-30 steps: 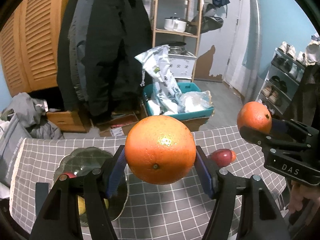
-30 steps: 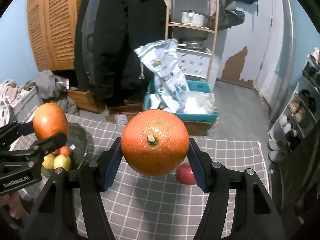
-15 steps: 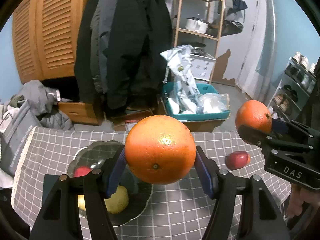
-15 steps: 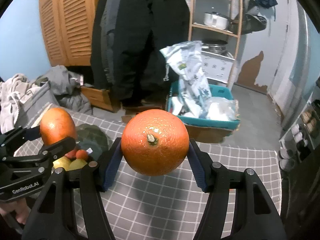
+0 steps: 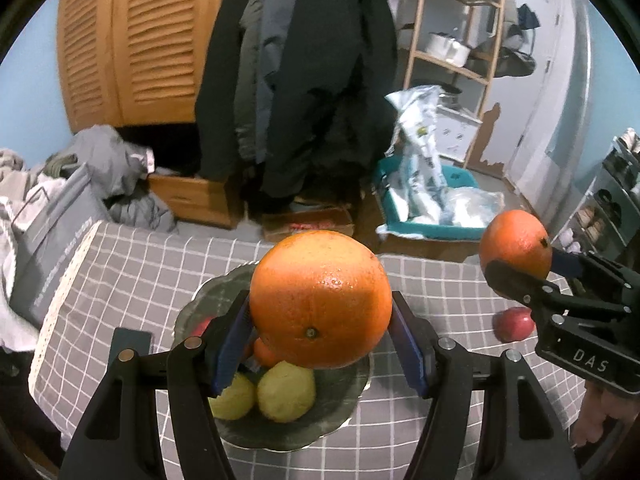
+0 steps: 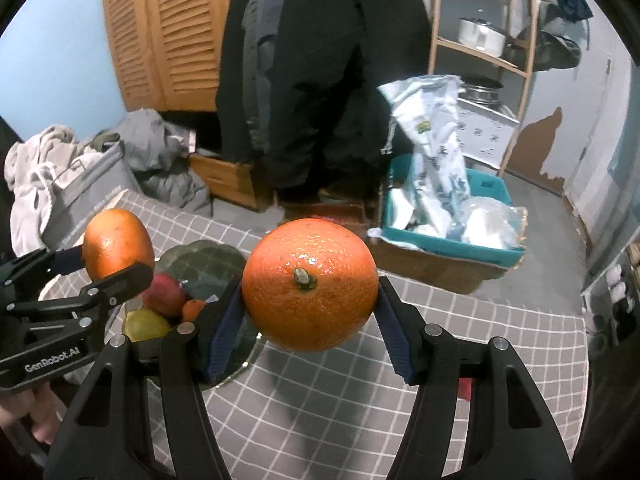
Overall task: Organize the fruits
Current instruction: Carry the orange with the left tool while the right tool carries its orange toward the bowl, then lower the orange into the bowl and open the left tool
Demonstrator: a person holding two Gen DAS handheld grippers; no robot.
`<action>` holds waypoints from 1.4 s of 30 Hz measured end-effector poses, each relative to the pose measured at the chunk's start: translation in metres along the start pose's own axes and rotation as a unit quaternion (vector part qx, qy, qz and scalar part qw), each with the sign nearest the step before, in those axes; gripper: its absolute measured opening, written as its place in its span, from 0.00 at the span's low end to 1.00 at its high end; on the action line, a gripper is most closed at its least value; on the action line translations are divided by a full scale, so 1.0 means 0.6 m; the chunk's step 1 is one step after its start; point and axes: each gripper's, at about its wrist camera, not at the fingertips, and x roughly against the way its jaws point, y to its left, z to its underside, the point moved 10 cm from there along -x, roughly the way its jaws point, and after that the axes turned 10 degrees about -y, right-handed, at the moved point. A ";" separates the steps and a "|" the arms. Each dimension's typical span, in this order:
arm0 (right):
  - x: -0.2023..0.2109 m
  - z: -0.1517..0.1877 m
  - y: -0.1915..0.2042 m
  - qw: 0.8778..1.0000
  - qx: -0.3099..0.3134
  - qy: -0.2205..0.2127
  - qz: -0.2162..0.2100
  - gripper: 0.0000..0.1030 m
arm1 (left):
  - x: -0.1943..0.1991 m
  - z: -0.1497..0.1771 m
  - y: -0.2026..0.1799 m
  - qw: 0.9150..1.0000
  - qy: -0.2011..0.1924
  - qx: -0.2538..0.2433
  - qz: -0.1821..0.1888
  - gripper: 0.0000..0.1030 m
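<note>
My left gripper (image 5: 320, 342) is shut on a large orange (image 5: 320, 298) and holds it above a dark glass plate (image 5: 208, 296). The plate holds two yellow-green fruits (image 5: 285, 391), a small orange fruit and a red fruit. My right gripper (image 6: 309, 330) is shut on a second orange (image 6: 310, 284), held above the grey checked tablecloth (image 6: 340, 412) to the right of the plate (image 6: 200, 258). Each gripper shows in the other's view, with its orange (image 5: 516, 244) (image 6: 118, 244). A red apple (image 5: 514, 323) lies on the cloth at the right.
Beyond the table's far edge stand hanging dark coats (image 5: 312, 80), a wooden louvred cabinet (image 5: 132, 40), a teal crate with plastic bags (image 5: 432, 216), a wooden shelf with pots (image 5: 452, 48) and a pile of clothes (image 5: 92, 176) at left.
Both grippers have moved left with their oranges. The left orange now hangs over the plate, which has come to the middle of the left view. Both grips are unchanged.
</note>
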 end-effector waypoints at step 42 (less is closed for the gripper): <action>-0.178 0.103 0.076 0.993 -0.013 0.109 -0.038 0.62 | -0.169 0.146 0.110 0.987 0.154 0.031 -0.043 0.67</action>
